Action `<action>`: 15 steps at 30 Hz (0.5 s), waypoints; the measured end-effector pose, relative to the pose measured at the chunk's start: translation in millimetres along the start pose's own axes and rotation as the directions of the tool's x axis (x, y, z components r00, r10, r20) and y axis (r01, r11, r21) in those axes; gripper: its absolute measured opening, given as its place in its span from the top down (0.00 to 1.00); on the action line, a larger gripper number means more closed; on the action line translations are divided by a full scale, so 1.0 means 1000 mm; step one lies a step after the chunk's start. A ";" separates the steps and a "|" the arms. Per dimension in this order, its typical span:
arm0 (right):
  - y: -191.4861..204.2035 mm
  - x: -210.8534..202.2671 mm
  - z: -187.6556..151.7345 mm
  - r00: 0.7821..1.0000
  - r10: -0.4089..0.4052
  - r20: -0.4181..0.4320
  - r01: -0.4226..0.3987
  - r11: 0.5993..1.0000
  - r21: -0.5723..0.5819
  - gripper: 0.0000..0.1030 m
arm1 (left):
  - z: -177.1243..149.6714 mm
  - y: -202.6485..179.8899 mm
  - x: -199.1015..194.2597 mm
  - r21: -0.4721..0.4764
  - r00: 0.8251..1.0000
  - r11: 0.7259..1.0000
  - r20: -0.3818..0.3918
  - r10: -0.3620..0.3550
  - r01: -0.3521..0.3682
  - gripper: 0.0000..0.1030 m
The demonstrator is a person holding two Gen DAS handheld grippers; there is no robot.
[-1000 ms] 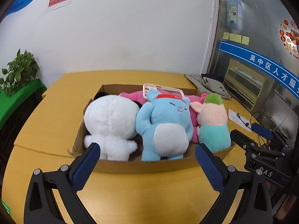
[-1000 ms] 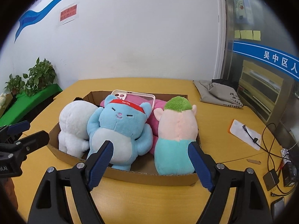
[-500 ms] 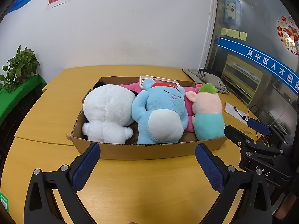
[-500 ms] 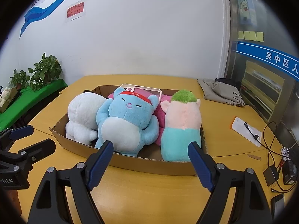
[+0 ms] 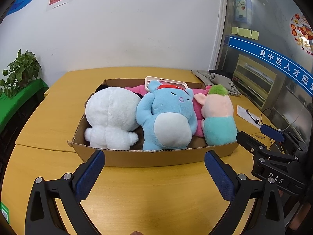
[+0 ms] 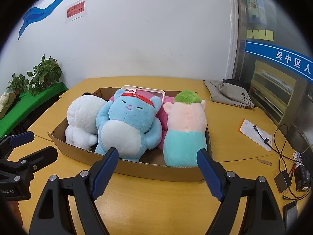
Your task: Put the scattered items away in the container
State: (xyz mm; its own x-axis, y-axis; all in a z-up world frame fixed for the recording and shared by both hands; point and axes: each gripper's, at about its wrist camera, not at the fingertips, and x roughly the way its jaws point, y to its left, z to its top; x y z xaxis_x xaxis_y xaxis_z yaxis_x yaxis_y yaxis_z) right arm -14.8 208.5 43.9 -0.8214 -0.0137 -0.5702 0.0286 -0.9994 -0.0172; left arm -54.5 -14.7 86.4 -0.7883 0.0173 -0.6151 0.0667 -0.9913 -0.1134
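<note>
Left wrist view: the left gripper (image 5: 154,168) hangs above the yellow table (image 5: 58,117), its blue-padded jaws spread wide with nothing between them, just near of a shallow cardboard box (image 5: 156,157). Packed side by side in the box, from left to right, are a white plush (image 5: 111,119), a blue plush bear (image 5: 166,121) with a red headband, and a pig plush (image 5: 218,117) with green hair and a teal body; a pink plush (image 5: 197,105) lies wedged behind them, and a pink phone case (image 5: 166,81) leans at the far wall. The toys sit shoulder to shoulder, apparently so that all fit within the low walls.

From the right wrist view, the right gripper (image 6: 157,169) is likewise wide open and empty, held back from the box's near wall. No loose toy shows on the table around the box, so the tidying looks finished or nearly so. A grey cloth bag (image 6: 228,92), a white packet (image 6: 256,135) and black cables (image 6: 281,150) remain on the table to the right, well apart from the box; whether these belong to the task cannot be told.
</note>
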 end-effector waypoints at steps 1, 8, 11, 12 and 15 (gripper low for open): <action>0.000 0.001 0.000 1.000 0.001 0.000 -0.001 1.000 0.001 0.20 | 0.000 0.001 0.001 -0.003 1.000 1.000 -0.001 -0.002 0.002 0.00; 0.001 0.004 -0.001 1.000 0.009 -0.006 -0.009 1.000 0.000 0.20 | -0.001 0.000 0.004 -0.001 1.000 1.000 -0.002 0.006 -0.006 0.00; 0.000 0.007 -0.001 1.000 0.010 -0.012 -0.009 1.000 0.004 0.20 | -0.002 -0.002 0.006 0.008 1.000 1.000 -0.013 0.010 -0.010 0.00; -0.001 0.007 -0.002 1.000 0.011 -0.012 -0.011 1.000 0.005 0.20 | -0.002 -0.003 0.007 0.009 1.000 1.000 -0.012 0.013 -0.013 0.00; -0.001 0.008 -0.003 1.000 0.008 -0.012 -0.008 1.000 0.004 0.20 | -0.003 -0.004 0.009 0.009 1.000 1.000 -0.019 0.007 -0.007 0.00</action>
State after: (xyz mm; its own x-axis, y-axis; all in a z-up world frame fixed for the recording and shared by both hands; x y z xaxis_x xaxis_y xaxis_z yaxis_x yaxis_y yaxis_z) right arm -20.0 209.1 37.3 -0.8145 -0.0217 -0.5798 0.0331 -0.9994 -0.0091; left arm -60.3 -9.9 78.7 -0.7759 0.0132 -0.6307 0.0661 -0.9926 -0.1020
